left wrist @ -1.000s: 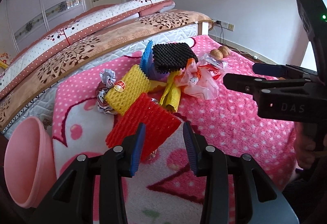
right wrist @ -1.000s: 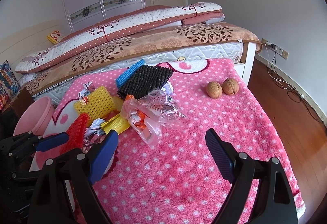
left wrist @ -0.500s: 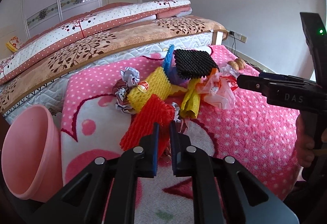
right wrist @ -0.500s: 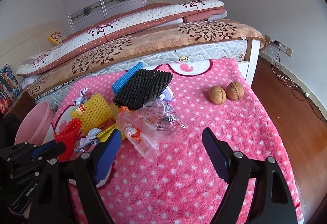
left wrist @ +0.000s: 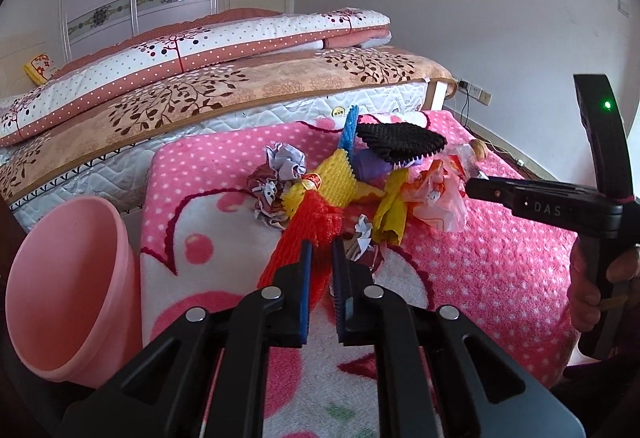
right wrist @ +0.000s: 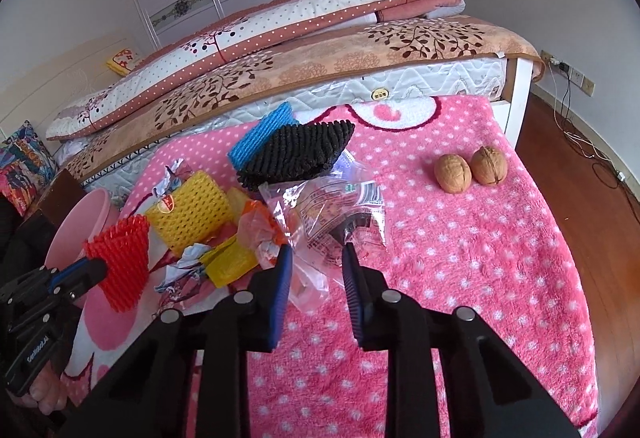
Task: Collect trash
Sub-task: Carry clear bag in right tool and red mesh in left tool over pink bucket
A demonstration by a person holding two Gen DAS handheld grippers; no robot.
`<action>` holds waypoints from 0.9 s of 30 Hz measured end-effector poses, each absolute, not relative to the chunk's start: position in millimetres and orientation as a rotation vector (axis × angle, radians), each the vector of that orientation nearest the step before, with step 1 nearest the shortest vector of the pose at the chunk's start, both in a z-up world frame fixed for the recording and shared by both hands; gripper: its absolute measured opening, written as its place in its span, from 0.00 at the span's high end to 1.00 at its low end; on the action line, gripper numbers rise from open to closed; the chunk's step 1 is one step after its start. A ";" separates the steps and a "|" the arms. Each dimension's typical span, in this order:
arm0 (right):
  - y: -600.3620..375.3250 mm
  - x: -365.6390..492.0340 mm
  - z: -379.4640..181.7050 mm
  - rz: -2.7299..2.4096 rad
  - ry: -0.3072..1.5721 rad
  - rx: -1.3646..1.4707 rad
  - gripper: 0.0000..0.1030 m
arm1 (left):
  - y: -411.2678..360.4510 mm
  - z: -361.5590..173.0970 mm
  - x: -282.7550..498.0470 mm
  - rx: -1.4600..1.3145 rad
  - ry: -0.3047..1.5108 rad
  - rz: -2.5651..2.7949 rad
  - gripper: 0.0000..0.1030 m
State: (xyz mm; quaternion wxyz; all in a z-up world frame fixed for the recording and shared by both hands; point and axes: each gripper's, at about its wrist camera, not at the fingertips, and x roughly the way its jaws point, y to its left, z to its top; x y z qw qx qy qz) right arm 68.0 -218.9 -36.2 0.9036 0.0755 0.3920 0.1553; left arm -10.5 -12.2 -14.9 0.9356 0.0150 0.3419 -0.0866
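My left gripper is shut on a red foam net, whose lower end is raised off the pink blanket; the right wrist view shows the red foam net hanging from the left gripper. My right gripper is closing its jaws, and a crumpled clear plastic bag sits pinched between them. The rest of the trash pile lies behind: a yellow foam net, a black foam net, a blue foam net, a yellow wrapper and crumpled paper.
A pink bin stands at the blanket's left edge, mouth tilted toward me. Two walnuts rest on the blanket to the right. A bed with folded quilts runs behind. Wood floor is at the right.
The left jaws closed on the red foam net and lifted its near end. The right gripper moved in over the clear plastic bag and its jaws narrowed around it.
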 end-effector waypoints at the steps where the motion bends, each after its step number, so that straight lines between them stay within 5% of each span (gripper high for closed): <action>1: -219.9 64.9 -34.3 0.324 0.807 0.158 0.78 | -11.4 -13.5 -11.1 0.026 0.695 -0.178 0.91; 12: -215.8 37.0 -2.9 0.370 0.748 0.158 0.90 | 3.0 9.7 -18.2 -0.021 0.624 -0.169 0.91; 27: -133.6 38.1 28.1 0.580 0.704 0.050 0.90 | 58.4 24.0 -33.5 -0.099 0.557 -0.043 0.91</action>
